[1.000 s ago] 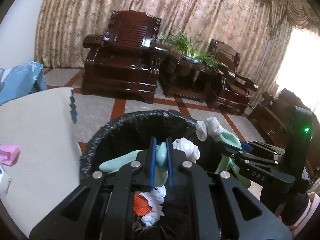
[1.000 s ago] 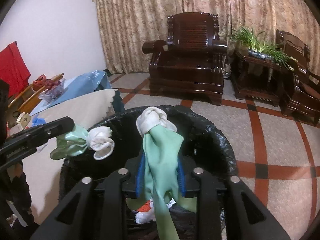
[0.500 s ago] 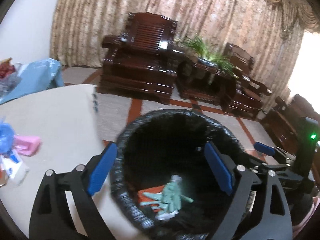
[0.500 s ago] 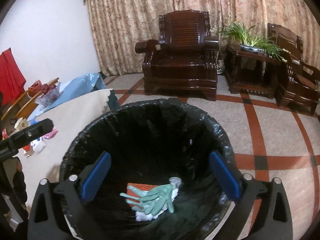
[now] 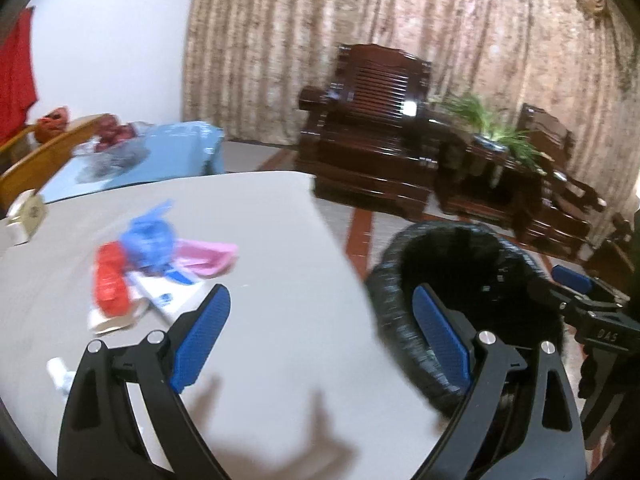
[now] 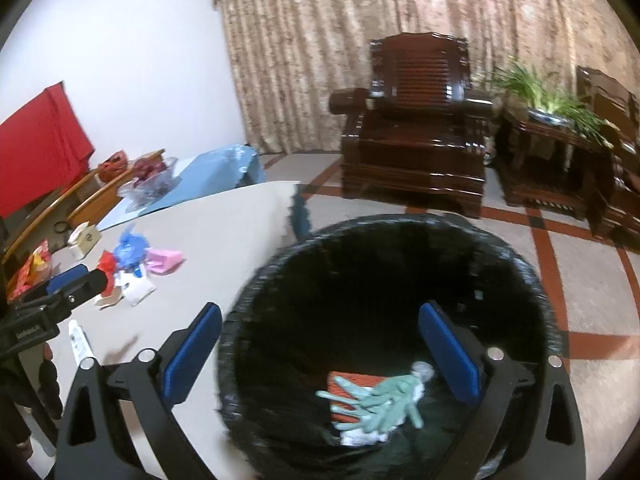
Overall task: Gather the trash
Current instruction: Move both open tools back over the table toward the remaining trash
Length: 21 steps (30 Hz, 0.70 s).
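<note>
A black-lined trash bin (image 6: 400, 248) stands beside a grey table (image 5: 280, 240). Green rubber gloves (image 6: 380, 400) lie at its bottom on orange and white trash. My right gripper (image 6: 320, 348) is open and empty over the bin's near rim. My left gripper (image 5: 320, 336) is open and empty over the table edge, left of the bin (image 5: 400, 300). A trash pile lies on the table: a blue bag (image 5: 150, 236), a red wrapper (image 5: 110, 284), a pink packet (image 5: 208, 260), white packaging (image 5: 168, 296). The pile also shows in the right wrist view (image 6: 132, 264).
A white tube (image 5: 60, 376) lies near the table's front left, a small box (image 5: 26, 216) at its far left. A blue-covered surface (image 5: 160, 152) lies behind the table. Dark wooden armchairs (image 5: 376, 128) and a plant stand (image 5: 492, 148) stand across the tiled floor.
Both grippers opened and dropped the green gloves into the bin. Since then the left gripper swung left over the table; the right gripper shifted slightly left.
</note>
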Motion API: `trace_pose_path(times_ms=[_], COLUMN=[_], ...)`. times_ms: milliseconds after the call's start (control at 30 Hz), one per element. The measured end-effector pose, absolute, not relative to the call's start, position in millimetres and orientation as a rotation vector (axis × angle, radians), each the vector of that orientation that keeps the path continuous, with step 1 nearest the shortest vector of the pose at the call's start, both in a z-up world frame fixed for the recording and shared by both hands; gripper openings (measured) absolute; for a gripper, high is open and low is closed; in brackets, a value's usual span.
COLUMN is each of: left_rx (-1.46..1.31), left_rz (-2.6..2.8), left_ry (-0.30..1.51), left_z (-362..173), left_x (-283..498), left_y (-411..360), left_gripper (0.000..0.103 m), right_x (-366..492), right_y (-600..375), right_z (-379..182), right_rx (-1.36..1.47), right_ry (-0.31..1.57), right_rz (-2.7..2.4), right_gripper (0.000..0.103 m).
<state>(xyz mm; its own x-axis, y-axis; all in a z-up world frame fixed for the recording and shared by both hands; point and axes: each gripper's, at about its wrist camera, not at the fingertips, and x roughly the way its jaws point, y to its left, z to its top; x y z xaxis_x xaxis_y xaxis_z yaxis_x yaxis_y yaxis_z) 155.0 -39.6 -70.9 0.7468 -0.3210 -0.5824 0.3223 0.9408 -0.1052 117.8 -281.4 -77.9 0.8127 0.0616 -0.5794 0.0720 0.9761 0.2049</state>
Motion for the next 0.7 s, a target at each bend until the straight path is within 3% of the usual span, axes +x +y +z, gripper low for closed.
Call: trace_pose_path(times_ms=[700], left_rx=[-0.065], left_rz=[0.077], left_ry=[0.739], left_z=[-120], left_x=[128], left_y=[155], left_gripper=[0.090], right_x=[159], right_y=[-101], right_z=[-102], right_rx=[0.032], right_ry=[0.612], right_rz=[0.292], right_gripper=[0.097])
